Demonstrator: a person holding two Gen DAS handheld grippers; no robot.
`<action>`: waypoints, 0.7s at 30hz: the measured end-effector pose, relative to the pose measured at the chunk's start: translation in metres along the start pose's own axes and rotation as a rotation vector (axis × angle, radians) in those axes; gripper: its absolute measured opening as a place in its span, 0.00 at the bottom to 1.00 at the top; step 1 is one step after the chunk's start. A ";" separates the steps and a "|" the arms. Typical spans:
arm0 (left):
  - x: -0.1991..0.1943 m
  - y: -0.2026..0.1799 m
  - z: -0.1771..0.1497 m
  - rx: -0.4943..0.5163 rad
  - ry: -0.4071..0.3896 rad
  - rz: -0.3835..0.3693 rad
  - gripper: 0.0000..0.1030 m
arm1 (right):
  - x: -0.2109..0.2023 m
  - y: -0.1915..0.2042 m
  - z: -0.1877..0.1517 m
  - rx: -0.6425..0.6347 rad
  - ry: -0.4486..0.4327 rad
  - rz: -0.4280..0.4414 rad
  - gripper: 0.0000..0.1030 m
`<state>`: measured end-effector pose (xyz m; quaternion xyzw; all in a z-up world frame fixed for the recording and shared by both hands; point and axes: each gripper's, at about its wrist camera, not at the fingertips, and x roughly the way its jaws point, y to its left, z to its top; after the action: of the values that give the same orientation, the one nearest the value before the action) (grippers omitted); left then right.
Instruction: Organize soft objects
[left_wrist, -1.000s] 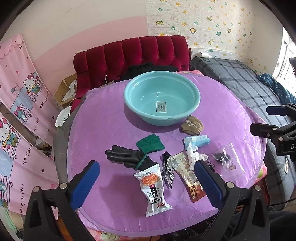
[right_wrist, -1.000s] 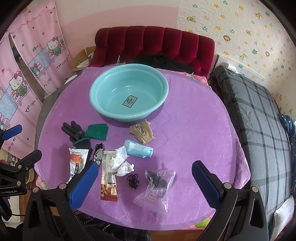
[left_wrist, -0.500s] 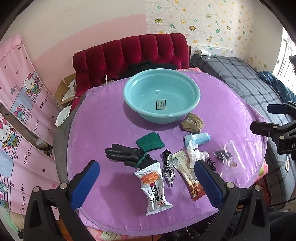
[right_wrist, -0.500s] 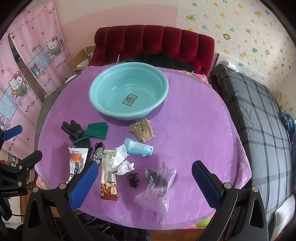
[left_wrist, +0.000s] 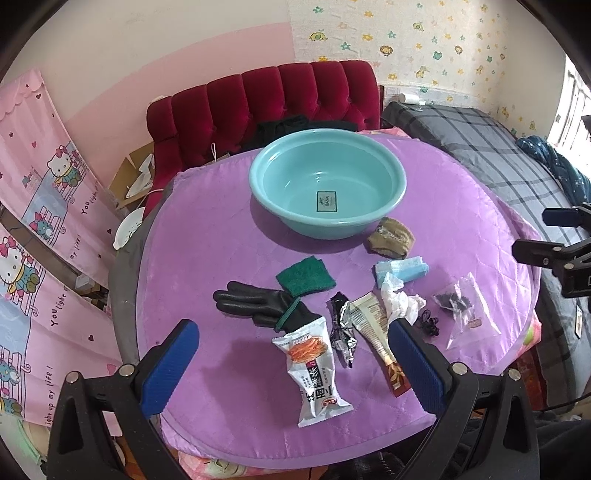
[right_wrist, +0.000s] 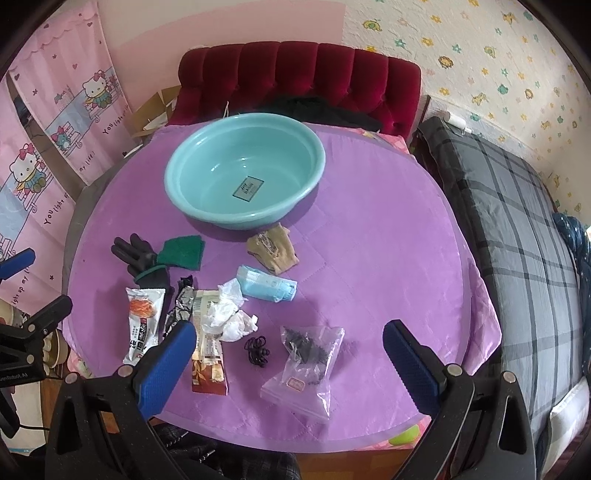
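Note:
An empty teal basin (left_wrist: 328, 184) (right_wrist: 244, 173) stands at the back of a round purple table (left_wrist: 207, 229). In front of it lie a black glove (left_wrist: 258, 308) (right_wrist: 138, 258), a green cloth (left_wrist: 306, 277) (right_wrist: 183, 252), a tan sock (left_wrist: 390, 242) (right_wrist: 273, 249), a blue tissue pack (left_wrist: 402, 267) (right_wrist: 266, 286) and crumpled white tissue (left_wrist: 397, 306) (right_wrist: 231, 314). My left gripper (left_wrist: 291, 365) is open and empty above the table's near edge. My right gripper (right_wrist: 288, 363) is open and empty above the front right part.
Snack wrappers (left_wrist: 314, 369) (right_wrist: 208, 350), black hair ties (right_wrist: 256, 349) and a clear zip bag (right_wrist: 304, 363) lie near the front. A red sofa (left_wrist: 266, 99) stands behind the table, a plaid bed (right_wrist: 517, 229) to the right, pink curtains (left_wrist: 33, 221) to the left.
Both grippers have risen and drawn back very slightly; the table items look a little smaller. Nothing on the table has moved.

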<state>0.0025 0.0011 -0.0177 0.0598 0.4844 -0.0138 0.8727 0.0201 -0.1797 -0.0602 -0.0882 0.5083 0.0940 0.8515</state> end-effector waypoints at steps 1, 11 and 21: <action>0.002 0.001 -0.001 -0.002 0.001 -0.002 1.00 | 0.001 -0.002 -0.001 0.003 0.004 0.000 1.00; 0.029 0.004 -0.022 -0.005 0.048 -0.034 1.00 | 0.021 -0.021 -0.013 0.028 0.051 -0.025 1.00; 0.074 0.007 -0.058 -0.046 0.105 -0.051 1.00 | 0.071 -0.040 -0.040 0.053 0.134 -0.045 1.00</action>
<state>-0.0070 0.0170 -0.1106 0.0282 0.5313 -0.0217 0.8465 0.0291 -0.2233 -0.1399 -0.0830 0.5645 0.0552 0.8194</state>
